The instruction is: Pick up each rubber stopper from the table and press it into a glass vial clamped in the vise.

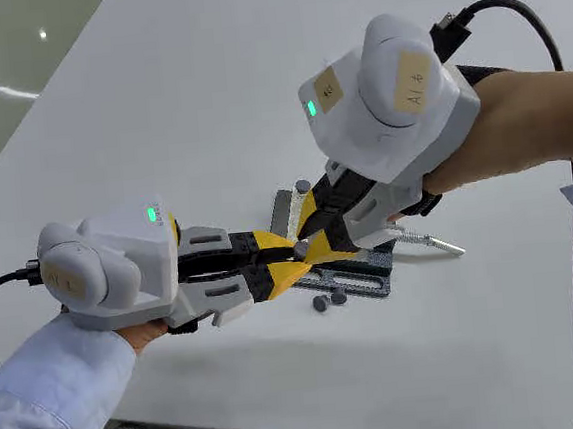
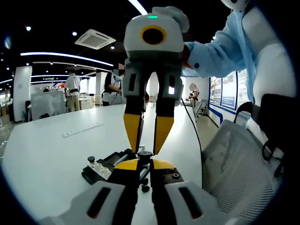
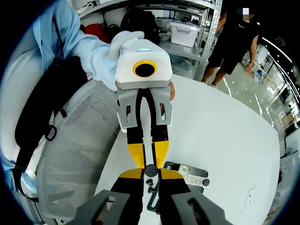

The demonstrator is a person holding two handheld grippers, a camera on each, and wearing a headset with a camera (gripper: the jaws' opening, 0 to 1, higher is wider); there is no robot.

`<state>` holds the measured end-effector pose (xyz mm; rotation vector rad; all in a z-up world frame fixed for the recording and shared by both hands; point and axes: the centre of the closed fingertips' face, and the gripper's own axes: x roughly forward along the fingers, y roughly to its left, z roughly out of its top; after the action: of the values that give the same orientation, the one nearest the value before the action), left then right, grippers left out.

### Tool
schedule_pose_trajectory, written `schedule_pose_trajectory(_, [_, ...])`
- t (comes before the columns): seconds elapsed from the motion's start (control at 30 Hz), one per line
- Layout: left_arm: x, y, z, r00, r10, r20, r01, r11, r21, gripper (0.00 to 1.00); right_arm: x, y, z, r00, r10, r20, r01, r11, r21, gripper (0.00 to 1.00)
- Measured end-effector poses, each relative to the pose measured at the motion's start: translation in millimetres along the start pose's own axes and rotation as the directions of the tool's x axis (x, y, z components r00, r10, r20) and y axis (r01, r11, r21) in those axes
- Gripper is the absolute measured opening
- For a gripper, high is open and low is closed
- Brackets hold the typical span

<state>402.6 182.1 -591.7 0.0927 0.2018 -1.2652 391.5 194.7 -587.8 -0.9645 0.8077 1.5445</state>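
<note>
The right fingers (image 3: 132, 174) stood narrowly apart on either side of a stopper (image 3: 151, 170) and seemed to pinch it by its flanks. Its round top faced the right gripper view, so I judged that the right gripper (image 1: 307, 239) was lined up along the stopper's axis, ready to push it down. The left fingers (image 2: 125, 165) were almost pressed together, with their tips at the same stopper. I could not tell whether they gripped it or merely steadied it.

The left gripper (image 1: 292, 259) lay low and nearly level from the near left. The right one sloped steeply from the far right, and the two sets of tips met over the vise (image 1: 369, 265). That crossing probably served to keep the stopper square for seating, or to pass it across. The fingers hid whatever was directly beneath it.

The vise lay flat on the worktop (image 1: 206, 101), its screw (image 1: 431, 241) sticking out to the right. Clamped in it were clear glass vials (image 3: 190, 175), too small and glinting to count. At the far end, a capped vial (image 1: 302, 186) already carried a dark stopper. I could not tell whether the others were open.

Just near of the vise, two loose stoppers (image 1: 319, 304) lay side by side on the worktop, close together. From that I judged the job partly done, with at least those two left to fit.
</note>
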Motion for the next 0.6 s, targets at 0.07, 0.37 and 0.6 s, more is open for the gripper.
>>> schedule_pose_trajectory(0.07, [0.1, -0.7, 0.6, 1.0, -0.003, 0.001, 0.003, 1.0, 0.003, 0.02, -0.3, 0.5, 0.1, 1.0, 0.004, 0.001, -0.004, 1.0, -0.002, 0.08])
schedule_pose_trajectory(0.37, [-0.3, -3.7, 2.4, 0.9998, -0.02, 0.004, 0.02, 1.0, 0.01, 0.02, -2.7, 3.4, 0.5, 0.9998, 0.02, 0.006, -0.02, 1.0, -0.019, 0.08])
schedule_pose_trajectory(0.6, [-0.6, -4.5, 2.7, 0.9996, -0.026, 0.003, 0.026, 1.0, 0.01, 0.02, -2.5, 2.9, 0.2, 0.9997, 0.023, 0.006, -0.023, 0.999, -0.039, 0.08])
